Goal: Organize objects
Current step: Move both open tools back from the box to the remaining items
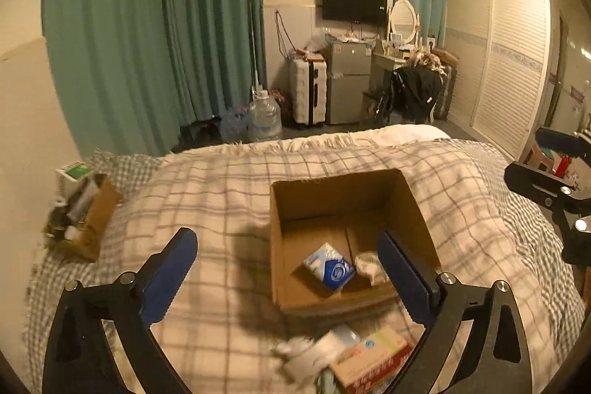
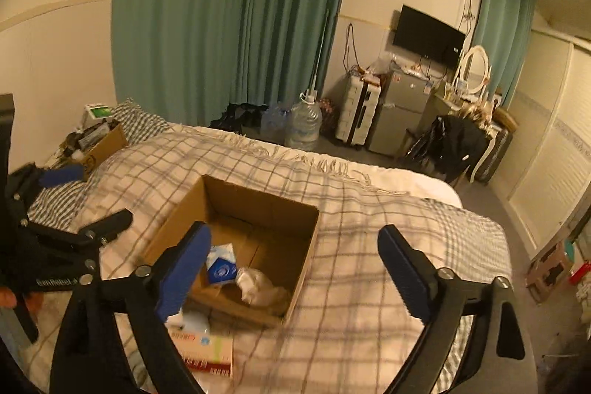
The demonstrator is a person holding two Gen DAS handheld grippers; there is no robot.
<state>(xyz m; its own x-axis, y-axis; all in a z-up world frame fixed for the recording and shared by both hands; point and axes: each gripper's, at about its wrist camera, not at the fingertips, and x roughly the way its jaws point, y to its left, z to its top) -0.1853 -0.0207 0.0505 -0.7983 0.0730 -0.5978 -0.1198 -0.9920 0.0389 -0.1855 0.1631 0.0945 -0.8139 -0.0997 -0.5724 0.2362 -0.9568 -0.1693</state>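
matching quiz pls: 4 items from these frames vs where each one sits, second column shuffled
Items:
1. blue tissue pack
2. red and white carton
3. water jug
4. small brown box

Places:
A. on the floor past the foot of the bed
B. inside the open cardboard box
C. on the blanket, just outside the big box's near wall
D. far left on the bed, near the wall, stuffed with items

Pairs: 1-B, 2-C, 3-A, 4-D

Both claws, left claw and right claw, are open and empty.
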